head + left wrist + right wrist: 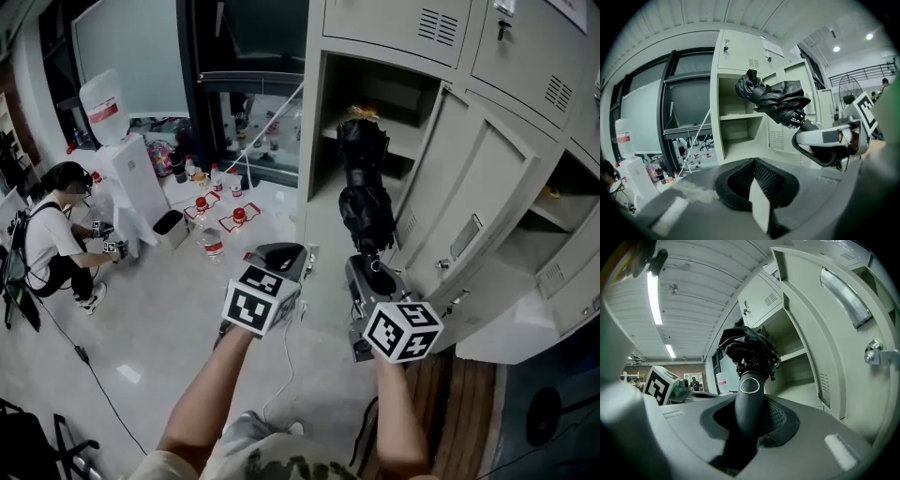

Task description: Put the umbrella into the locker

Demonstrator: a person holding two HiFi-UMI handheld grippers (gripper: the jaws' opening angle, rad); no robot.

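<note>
A black folded umbrella point(364, 187) stands upright in front of the open locker point(405, 92), its tip near the upper shelf. My right gripper point(373, 277) is shut on the umbrella's black handle point(750, 404), and the bunched canopy point(747, 350) rises just beyond the jaws. In the left gripper view the umbrella point(773, 101) slants toward the locker's open compartment point(740, 136), with the right gripper point(825, 140) below it. My left gripper point(281, 257) hangs just left of the right one, apart from the umbrella. Its jaws point(757, 187) look shut with nothing between them.
The locker door point(478, 206) swings out to the right of the umbrella. More locker doors stand open at far right. A person point(52, 234) crouches at far left by a white water dispenser point(127, 178). Bottles point(216, 220) and cables lie on the floor.
</note>
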